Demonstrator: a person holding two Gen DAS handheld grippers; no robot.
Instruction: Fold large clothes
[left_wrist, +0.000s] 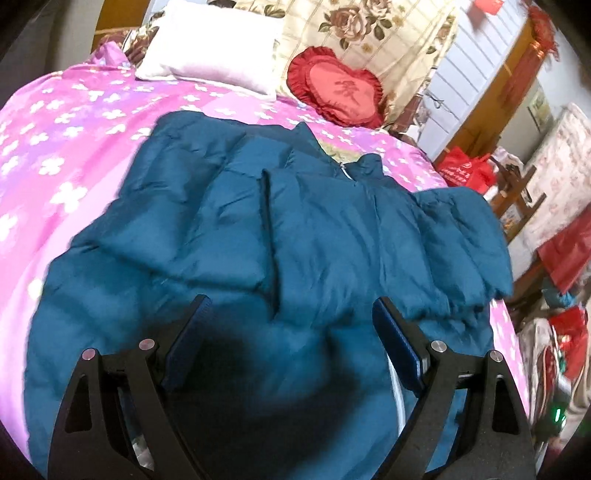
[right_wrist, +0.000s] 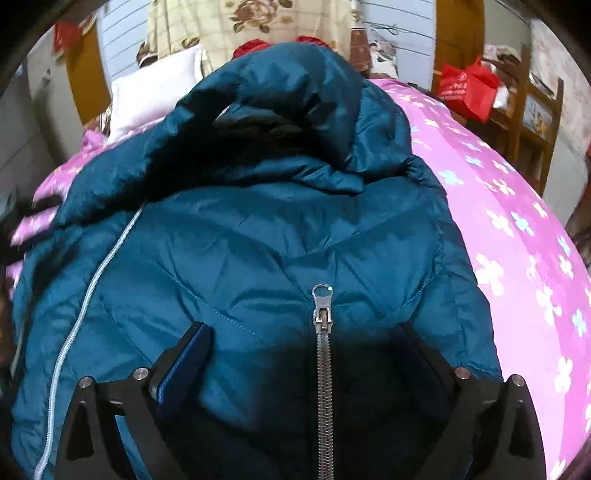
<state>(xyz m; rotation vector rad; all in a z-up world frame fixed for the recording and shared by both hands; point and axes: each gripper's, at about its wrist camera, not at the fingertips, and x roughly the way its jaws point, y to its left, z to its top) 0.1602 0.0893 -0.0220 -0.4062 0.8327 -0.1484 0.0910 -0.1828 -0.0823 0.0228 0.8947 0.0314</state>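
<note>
A large teal puffer jacket (left_wrist: 258, 236) lies spread on a pink flowered bed cover (left_wrist: 74, 147). My left gripper (left_wrist: 291, 314) is open just above the jacket's lower part, its jaws wide apart and empty. In the right wrist view the jacket (right_wrist: 258, 240) fills the frame, with its hood (right_wrist: 280, 96) bunched up at the far end and a metal zipper pull (right_wrist: 322, 306) in the middle. My right gripper (right_wrist: 303, 332) is open, its jaws standing on either side of the zipper, close over the fabric.
A white pillow (left_wrist: 210, 44), a red heart cushion (left_wrist: 336, 92) and a floral quilt (left_wrist: 369, 33) lie at the head of the bed. A wooden chair (left_wrist: 513, 192) with a red bag (left_wrist: 461, 166) and clutter stands right of the bed.
</note>
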